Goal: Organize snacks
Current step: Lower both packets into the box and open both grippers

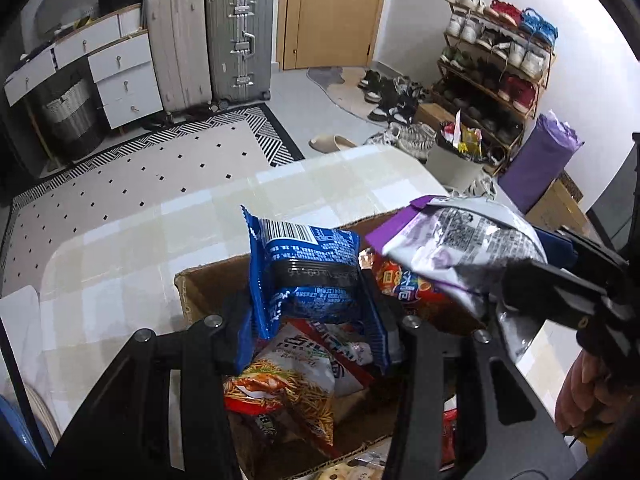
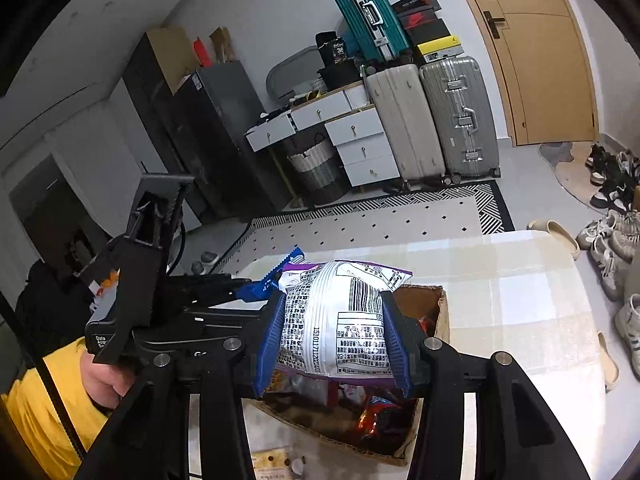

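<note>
My left gripper (image 1: 312, 312) is shut on a blue snack packet (image 1: 308, 272), held upright over an open cardboard box (image 1: 200, 288) on the table. Inside the box lie a red noodle-snack bag (image 1: 288, 380) and an orange packet (image 1: 408, 284). My right gripper (image 2: 334, 332) is shut on a silver-and-purple snack bag (image 2: 336, 320), also above the cardboard box (image 2: 442, 312). In the left wrist view that silver-and-purple bag (image 1: 460, 240) hangs to the right of the blue packet, over the box's far right corner. The blue packet's edge (image 2: 276, 276) peeks out behind the purple bag.
The table (image 1: 160, 232) carries a pale checked cloth. A bin (image 1: 460, 160) with wrappers, a shoe rack (image 1: 496, 64) and loose shoes stand beyond the table's far right. Suitcases (image 2: 460, 116) and a drawer unit (image 2: 360, 140) line the far wall. A biscuit packet (image 2: 272, 460) lies near the box.
</note>
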The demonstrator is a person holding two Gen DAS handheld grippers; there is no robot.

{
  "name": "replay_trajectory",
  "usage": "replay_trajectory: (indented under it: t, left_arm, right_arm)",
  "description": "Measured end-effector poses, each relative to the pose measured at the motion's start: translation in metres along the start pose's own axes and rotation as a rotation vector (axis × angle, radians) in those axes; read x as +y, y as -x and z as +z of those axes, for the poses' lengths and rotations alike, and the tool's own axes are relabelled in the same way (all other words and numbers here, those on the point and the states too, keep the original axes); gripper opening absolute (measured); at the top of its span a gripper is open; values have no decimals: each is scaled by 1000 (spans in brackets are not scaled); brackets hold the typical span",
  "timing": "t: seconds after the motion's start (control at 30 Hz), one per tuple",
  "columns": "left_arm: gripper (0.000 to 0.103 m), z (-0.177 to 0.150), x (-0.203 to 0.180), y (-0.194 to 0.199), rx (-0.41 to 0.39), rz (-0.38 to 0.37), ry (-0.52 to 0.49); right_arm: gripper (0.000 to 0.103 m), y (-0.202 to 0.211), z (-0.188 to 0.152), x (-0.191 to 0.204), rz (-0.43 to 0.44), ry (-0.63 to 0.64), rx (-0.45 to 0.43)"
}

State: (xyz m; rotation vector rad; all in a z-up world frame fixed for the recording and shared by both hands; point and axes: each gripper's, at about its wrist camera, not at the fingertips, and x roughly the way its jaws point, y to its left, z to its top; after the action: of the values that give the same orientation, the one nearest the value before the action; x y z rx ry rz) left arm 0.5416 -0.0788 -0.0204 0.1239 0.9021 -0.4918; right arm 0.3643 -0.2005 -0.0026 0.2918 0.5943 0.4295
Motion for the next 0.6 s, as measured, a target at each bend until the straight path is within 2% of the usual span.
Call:
replay_trajectory:
  t: [0.17,0.27,0.33,0.6]
  left_arm:
    - [43,-9,4,-7,4,14,7]
    - [48,-10,9,-2,-22,30,12]
    - [62,-12,11,7,-39,35,14]
    - [70,-32,19,43,-67,110,49]
  right_arm:
    - [47,-2,-8,-4,-4,-13,1]
    - [47,-7,-11,-5,-3,-22,18]
    - [47,-10,-10,-6,-4,-26,25]
    - [47,-21,-8,5,-46,4,42]
